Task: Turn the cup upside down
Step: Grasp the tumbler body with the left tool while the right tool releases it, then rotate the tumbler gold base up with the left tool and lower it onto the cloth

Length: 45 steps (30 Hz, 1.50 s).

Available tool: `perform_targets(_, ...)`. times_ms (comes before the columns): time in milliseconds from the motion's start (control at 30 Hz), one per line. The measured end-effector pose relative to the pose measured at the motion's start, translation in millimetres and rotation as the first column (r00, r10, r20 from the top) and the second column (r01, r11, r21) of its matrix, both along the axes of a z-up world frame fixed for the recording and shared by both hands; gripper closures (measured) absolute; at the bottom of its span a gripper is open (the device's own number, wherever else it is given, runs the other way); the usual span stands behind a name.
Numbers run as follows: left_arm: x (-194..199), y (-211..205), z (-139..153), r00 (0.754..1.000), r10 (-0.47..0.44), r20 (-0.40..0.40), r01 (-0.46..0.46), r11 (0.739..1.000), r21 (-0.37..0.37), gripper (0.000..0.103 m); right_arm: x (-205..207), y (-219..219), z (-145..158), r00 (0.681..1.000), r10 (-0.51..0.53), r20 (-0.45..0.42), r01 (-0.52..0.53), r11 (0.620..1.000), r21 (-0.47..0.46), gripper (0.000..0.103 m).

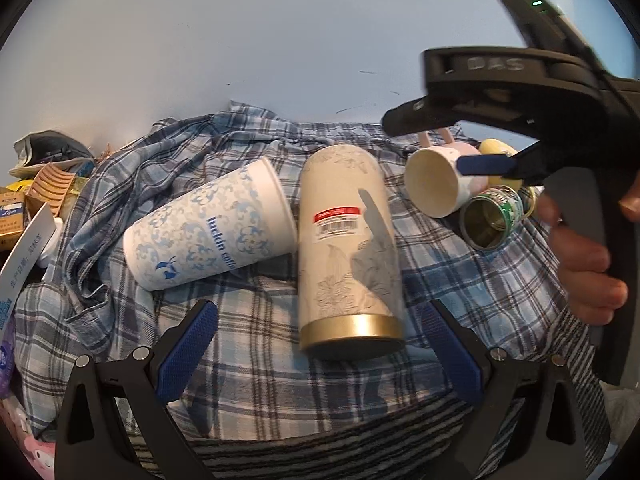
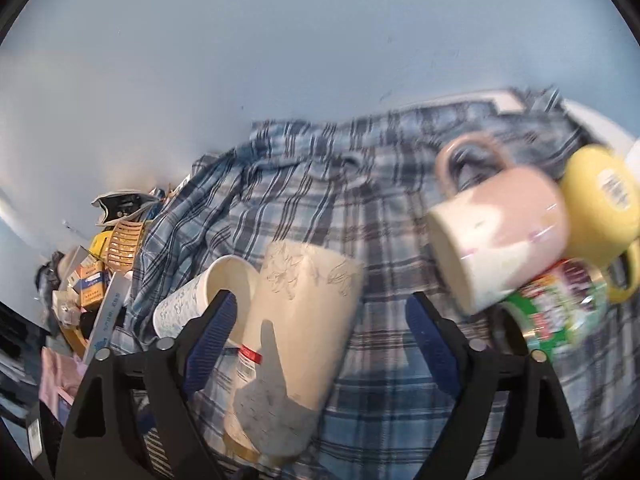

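**Both fingers spread, cups all lying on their sides**

My left gripper (image 1: 318, 344) has its fingers released wide, nothing btwn them except open plaid cloth (image 1: 248, 360) and the gold-rimmed end of the cream tumbler (image 1: 346, 248), which lies on its side pointing at me. I hover low and centred, prob. as a steadying hand if needed.

My right gripper (image 2: 320, 340) is also released, holding nothing. In the left wrist view one blue pad sits in front of the pink mug (image 1: 442, 182), not clamped on it as far as I can tell. The right view is motion-blurred, so contact w/ the mug is unclear.

The mug lies tipped, mouth toward the left cam, handle up, leaning against the yellow mug (image 2: 600, 200) and the green can (image 1: 494, 216). That pile props it, so it can't roll.

Luckin paper cup (image 1: 210, 226) lies just left of the tumbler, rim touching it.

Which cup is meant isn't certain; I judge the pink mug, given right-hand reach. Flip not yet done.
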<state>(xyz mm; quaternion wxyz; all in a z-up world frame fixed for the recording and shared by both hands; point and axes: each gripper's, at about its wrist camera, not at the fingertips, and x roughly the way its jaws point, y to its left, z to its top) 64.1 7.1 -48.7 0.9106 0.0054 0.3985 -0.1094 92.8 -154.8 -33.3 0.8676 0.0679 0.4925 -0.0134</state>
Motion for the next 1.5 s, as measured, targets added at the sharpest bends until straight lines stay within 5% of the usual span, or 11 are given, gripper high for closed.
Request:
perform_targets(167, 11, -11, -10, 1.0, 0.016, -0.012, -0.016, 1.0, 0.02, 0.0, -27, -14, 24, 0.997, -0.009, 0.076, 0.019, 0.992, -0.128, 0.01)
perform_targets(533, 16, -26, -32, 0.998, -0.013, -0.062, 0.017, 0.997, 0.076, 0.001, -59, -49, 14, 0.986, -0.008, 0.166, 0.034, 0.988, -0.153, 0.009)
perform_targets(600, 18, -30, -38, 0.993, -0.05, -0.102, 0.057, 0.997, 0.061, 0.027, -65, -52, 13, 0.983, -0.016, 0.185, 0.043, 0.988, -0.146, 0.009)
perform_targets(667, 23, -31, -46, 0.989, -0.045, -0.139, 0.054, 0.997, 0.061, 0.032, -73, -51, 18, 0.975, -0.034, 0.22, 0.071, 0.984, -0.165, 0.009)
perform_targets(867, 14, -41, -43, 0.996, -0.041, -0.076, 0.048, 0.993, 0.104, 0.033, -85, -40, 26, 0.95, 0.057, 0.307, 0.06, 0.932, -0.357, 0.009)
perform_targets(1100, 6, -35, -31, 0.999, -0.029, -0.016, 0.03, 0.997, 0.074, 0.033, -79, -62, 24, 0.961, -0.009, 0.277, 0.085, 0.961, -0.264, 0.009)
perform_targets(1267, 3, -33, -18, 1.0, 0.0, 0.02, -0.001, 0.999, 0.041, 0.033, -85, -60, 28, 0.954, 0.006, 0.3, 0.085, 0.954, -0.288, 0.009)
perform_targets(1500, -14, -37, 15, 0.982, -0.01, 0.187, -0.001, 0.998, 0.059, 0.033, -84, -63, 30, 0.948, 0.025, 0.318, 0.073, 0.954, -0.292, 0.009)
